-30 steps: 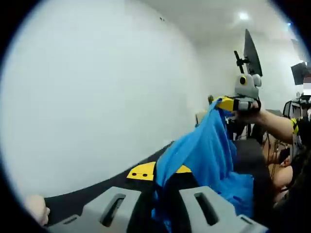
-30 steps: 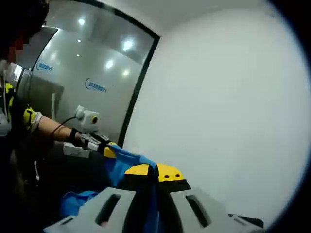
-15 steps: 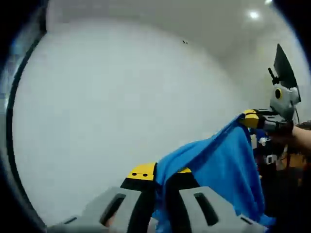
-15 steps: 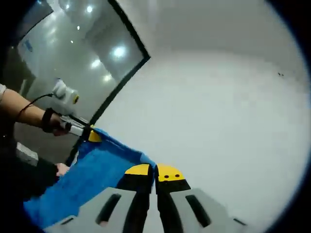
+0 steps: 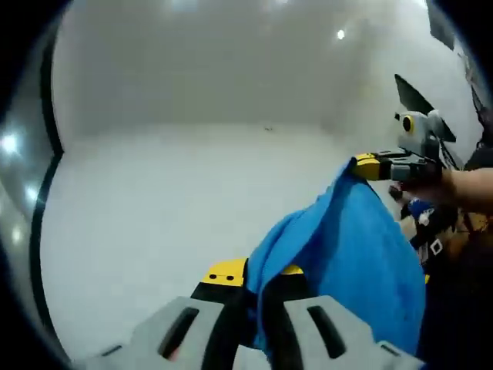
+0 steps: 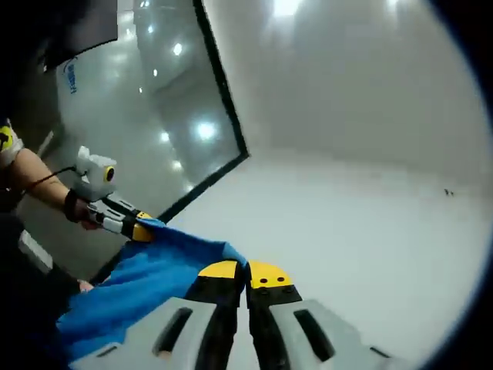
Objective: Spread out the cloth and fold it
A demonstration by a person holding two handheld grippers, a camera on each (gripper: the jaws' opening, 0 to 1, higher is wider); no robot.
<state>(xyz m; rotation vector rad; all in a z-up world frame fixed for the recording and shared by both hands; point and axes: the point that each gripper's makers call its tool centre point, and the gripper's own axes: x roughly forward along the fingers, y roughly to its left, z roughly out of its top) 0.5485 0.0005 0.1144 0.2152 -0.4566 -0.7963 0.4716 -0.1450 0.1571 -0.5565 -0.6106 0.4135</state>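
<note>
A bright blue cloth (image 5: 347,254) hangs in the air, stretched between both grippers. In the left gripper view my left gripper (image 5: 258,274) is shut on one corner of it, and the fabric runs up to the right gripper (image 5: 370,166), held in a hand at the right. In the right gripper view my right gripper (image 6: 246,271) is shut on the other corner of the cloth (image 6: 139,277), and the top edge runs left to the left gripper (image 6: 135,230), held in a hand. The cloth's lower part sags out of sight.
Both cameras point high, at a white wall (image 5: 192,200) and a ceiling with spot lights (image 5: 340,34). A dark-framed glass partition (image 6: 177,108) reflects lights at the left of the right gripper view. The person's forearm (image 6: 31,173) reaches in from the left.
Both grippers have tilted upward with the cloth, so the table has left the views and ceiling shows. The cloth stays held at both corners, drawn out wider than a second ago.
</note>
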